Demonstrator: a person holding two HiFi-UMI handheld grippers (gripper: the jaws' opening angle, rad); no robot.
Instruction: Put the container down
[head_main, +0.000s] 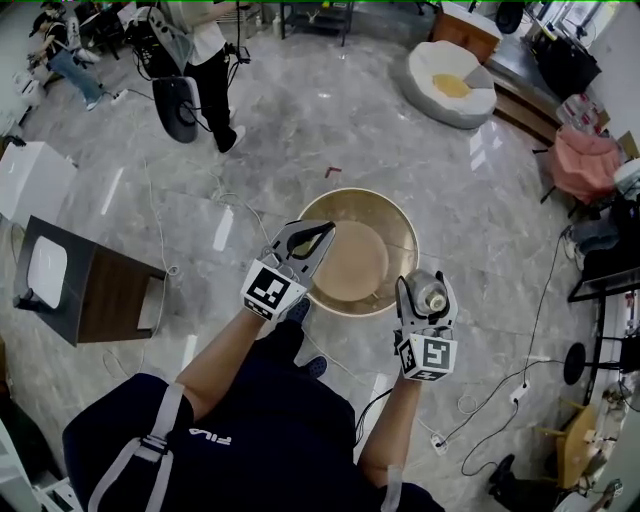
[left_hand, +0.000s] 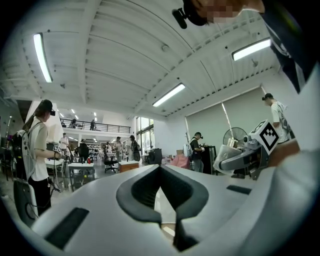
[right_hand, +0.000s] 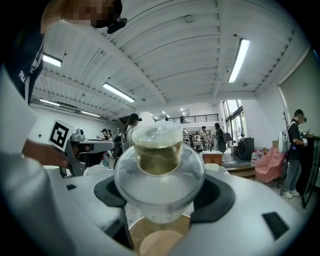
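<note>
While the right hand-held gripper (head_main: 427, 289) clamps the container (right_hand: 159, 167), only its view shows yellowish contents.

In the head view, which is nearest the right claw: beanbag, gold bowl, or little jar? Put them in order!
1. Little jar, held in the right claw.
2. Gold bowl, just left of it.
3. White beanbag, far off, top right.

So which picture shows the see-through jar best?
The right gripper view: the jar fills the middle, held in the right gripper. The head view shows it small, from above. The left gripper view hardly shows it.
</note>
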